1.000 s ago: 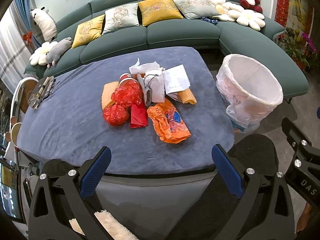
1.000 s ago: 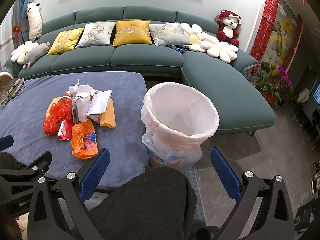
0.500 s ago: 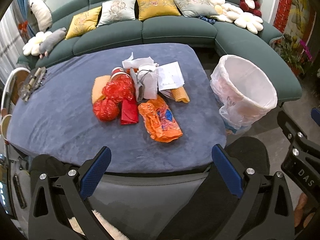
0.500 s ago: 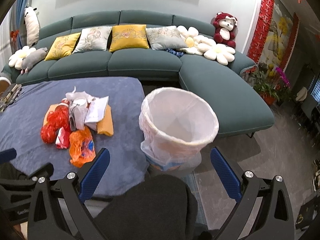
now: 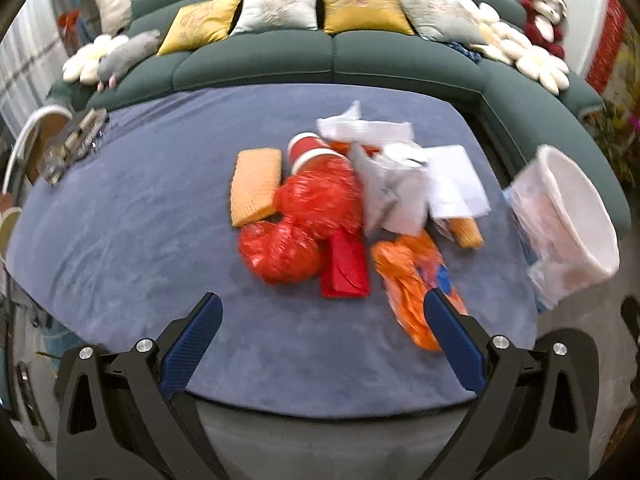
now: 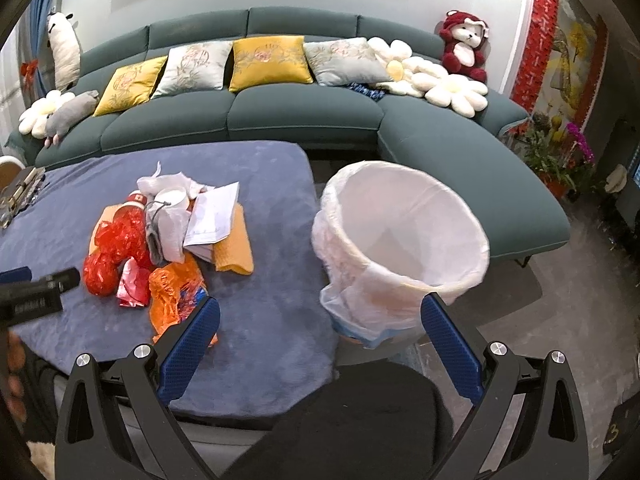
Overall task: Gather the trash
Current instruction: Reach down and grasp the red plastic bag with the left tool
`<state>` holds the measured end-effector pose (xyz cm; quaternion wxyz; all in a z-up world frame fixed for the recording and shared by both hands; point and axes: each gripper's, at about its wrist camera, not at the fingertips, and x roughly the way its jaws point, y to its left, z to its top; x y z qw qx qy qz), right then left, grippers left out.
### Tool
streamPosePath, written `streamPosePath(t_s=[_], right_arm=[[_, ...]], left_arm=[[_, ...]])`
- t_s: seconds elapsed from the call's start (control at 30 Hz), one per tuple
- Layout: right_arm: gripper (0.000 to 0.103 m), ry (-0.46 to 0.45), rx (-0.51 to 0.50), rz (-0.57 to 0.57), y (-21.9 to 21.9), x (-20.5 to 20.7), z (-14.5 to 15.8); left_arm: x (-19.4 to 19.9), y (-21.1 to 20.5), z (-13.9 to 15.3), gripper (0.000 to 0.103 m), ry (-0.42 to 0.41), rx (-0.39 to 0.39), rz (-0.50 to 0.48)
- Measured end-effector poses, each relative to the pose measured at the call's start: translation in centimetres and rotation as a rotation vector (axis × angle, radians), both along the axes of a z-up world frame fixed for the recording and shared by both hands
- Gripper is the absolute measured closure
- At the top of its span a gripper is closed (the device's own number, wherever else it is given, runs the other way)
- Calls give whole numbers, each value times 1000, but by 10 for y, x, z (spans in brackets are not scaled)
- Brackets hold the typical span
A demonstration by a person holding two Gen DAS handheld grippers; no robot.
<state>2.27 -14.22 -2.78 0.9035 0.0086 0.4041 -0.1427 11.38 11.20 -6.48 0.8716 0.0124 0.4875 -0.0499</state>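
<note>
Blue-padded left gripper, fingers spread wide and empty, hangs over the near edge of the grey-blue covered table. Trash pile at the table's centre: red plastic bags, orange wrapper, red paper cup, white papers. Right gripper, likewise spread and empty, faces the white-lined bin standing just beside the table's right edge.

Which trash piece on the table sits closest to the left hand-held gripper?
The orange plastic bag: its near end reaches the left hand-held gripper by the right finger, while the red bags lie farther back.
</note>
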Motion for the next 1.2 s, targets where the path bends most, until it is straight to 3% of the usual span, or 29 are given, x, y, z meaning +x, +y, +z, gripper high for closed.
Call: streamPosePath(t_s=[0.4,0.63,0.7,0.9,1.0,1.2], right_arm=[[7,92,62,61,38,51,-33],[7,158,74,107,64,73,-64],[7,169,72,120,70,77,-70],[7,205,64,174,89,89,-89],[7,224,74,209,101,93,-100],[11,250,72,262,121,96,-122]], left_arm=[[59,27,-49,9,54,-30,0],[84,23,-76,34,117,-75,-31],[88,21,-82,49,134,-82,-43],[89,29,-88,72,136,-113,-3],[85,33,-85,79,135,-136,7],[69,38,-80,81,139,-150,22]])
